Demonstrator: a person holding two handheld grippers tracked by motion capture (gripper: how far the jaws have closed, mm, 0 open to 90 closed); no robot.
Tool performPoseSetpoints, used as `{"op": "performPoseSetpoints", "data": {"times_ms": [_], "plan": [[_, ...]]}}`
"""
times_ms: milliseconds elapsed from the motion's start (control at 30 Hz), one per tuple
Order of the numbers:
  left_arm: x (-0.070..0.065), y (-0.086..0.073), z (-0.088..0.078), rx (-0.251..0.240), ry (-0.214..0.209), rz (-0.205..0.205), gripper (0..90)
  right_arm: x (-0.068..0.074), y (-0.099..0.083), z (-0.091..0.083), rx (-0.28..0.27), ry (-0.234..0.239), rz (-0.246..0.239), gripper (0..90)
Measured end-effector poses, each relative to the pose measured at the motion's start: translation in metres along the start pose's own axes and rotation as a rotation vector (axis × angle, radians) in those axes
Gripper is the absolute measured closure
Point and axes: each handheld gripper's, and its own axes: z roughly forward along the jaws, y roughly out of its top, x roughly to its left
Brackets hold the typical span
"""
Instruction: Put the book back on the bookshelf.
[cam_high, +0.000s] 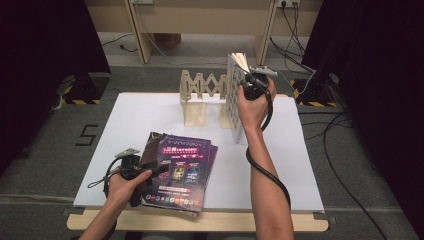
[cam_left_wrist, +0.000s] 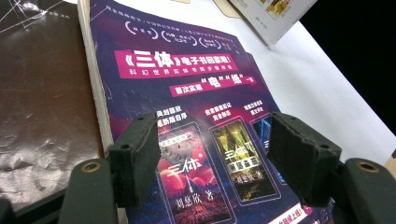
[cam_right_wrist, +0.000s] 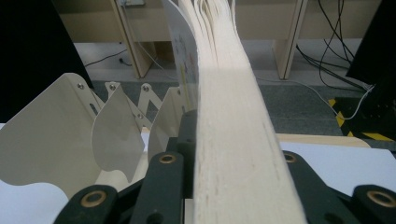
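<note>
Upright, the book (cam_high: 235, 97) stands clamped in the right gripper (cam_high: 248, 80), its long axis vertical, the rack (cam_high: 202, 95) at nine o'clock, seemingly just beside; left gripper (cam_left_wrist: 212, 161) open over stacked books (cam_high: 181, 170).

A white board (cam_high: 300, 165) lay on a pale wooden table (cam_high: 250, 222), which stood on grey carpet (cam_high: 45, 150) marked with a black "5" (cam_high: 86, 135) at nine o'clock. Black curtains (cam_high: 40, 60) hung at ten and two o'clock. At twelve o'clock stood light wooden furniture legs (cam_high: 137, 35), and black cables (cam_high: 292, 30) trailed over the floor toward one o'clock. Yellow-black hazard tape (cam_high: 80, 101) edged dark bases by both curtains.
</note>
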Motion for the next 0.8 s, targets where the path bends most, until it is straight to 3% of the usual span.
{"op": "performPoseSetpoints", "data": {"times_ms": [200,433,800], "plan": [[0.001,0.000,0.000,-0.001,-0.001,-0.001,32.8,-0.001,0.000,0.007,-0.017,-0.005,0.005,74.4],[0.001,-0.001,0.000,0.001,0.000,-0.001,32.8,-0.002,-0.005,0.012,-0.038,-0.032,-0.022,74.0],[-0.001,-0.002,0.002,0.010,-0.003,0.004,32.8,-0.007,0.002,0.002,0.032,-0.008,-0.025,65.3]]}}
